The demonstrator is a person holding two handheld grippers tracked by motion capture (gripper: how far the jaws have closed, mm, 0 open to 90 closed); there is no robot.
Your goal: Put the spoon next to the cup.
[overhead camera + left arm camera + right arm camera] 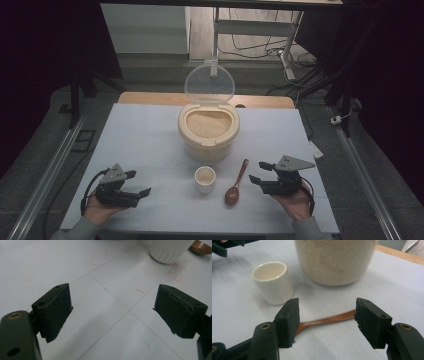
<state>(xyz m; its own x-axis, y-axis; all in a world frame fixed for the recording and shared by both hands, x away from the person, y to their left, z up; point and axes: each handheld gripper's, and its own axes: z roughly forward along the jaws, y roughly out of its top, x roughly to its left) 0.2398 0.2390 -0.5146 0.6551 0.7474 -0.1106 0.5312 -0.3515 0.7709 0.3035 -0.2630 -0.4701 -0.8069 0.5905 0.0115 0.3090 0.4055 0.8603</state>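
In the right gripper view the brown wooden spoon [329, 319] lies on the desk with its bowl hidden behind the right gripper's [327, 320] near jaw, and the beige plastic rice container [334, 261] is cut off by the top edge. In the left gripper view the small white ceramic cup [170, 251] shows just its base, its rim cut off above

Table [150, 130], rice container [208, 137], cup [205, 179], spoon [235, 185]

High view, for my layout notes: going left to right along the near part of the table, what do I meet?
Left tongs → small white cup → wooden spoon → right tongs.
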